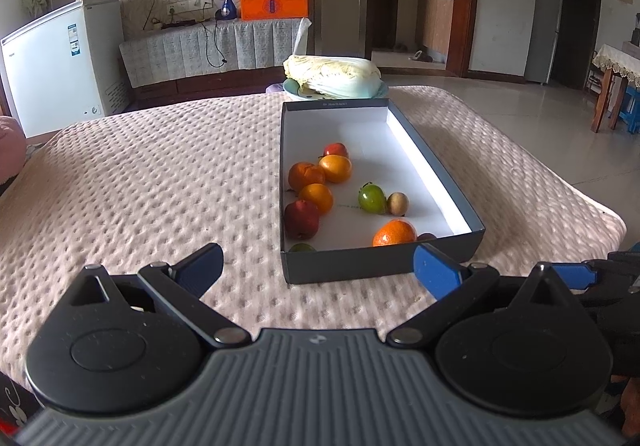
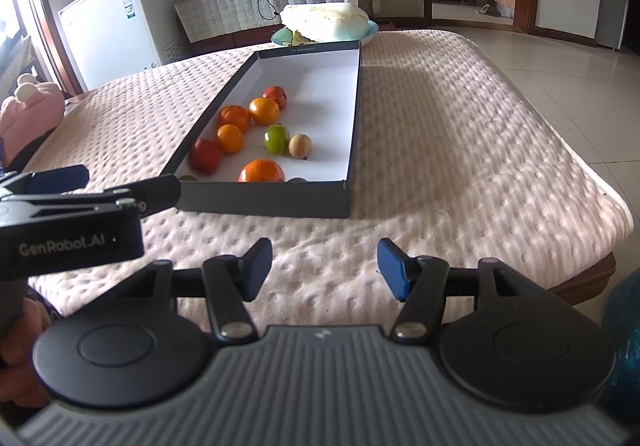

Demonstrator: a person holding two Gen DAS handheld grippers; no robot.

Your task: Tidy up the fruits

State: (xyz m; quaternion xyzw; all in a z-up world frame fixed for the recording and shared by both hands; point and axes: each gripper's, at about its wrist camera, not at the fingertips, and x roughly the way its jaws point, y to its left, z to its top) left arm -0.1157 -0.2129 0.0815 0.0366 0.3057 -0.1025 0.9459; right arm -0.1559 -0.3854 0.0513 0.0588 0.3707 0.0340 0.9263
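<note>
A shallow dark box (image 1: 372, 266) with a white floor lies on the quilted table; in the right wrist view it (image 2: 264, 200) is left of centre. It holds several fruits: oranges (image 1: 394, 233) (image 2: 262, 171), a green fruit (image 1: 371, 198) (image 2: 276, 139), red fruits (image 1: 301, 219) (image 2: 205, 155) and a small tan one (image 1: 397, 203) (image 2: 300, 145). My left gripper (image 1: 318, 270) is open and empty, just short of the box's near wall. My right gripper (image 2: 325, 268) is open and empty, over bare quilt to the box's near right. The left gripper also shows in the right wrist view (image 2: 120, 190).
A cabbage on a plate (image 1: 334, 76) (image 2: 326, 20) stands just behind the box. The table edge (image 2: 592, 266) drops off to the right onto tiled floor. A white freezer (image 1: 60, 62) and a TV cabinet stand beyond the table; a pink plush (image 2: 28, 106) sits far left.
</note>
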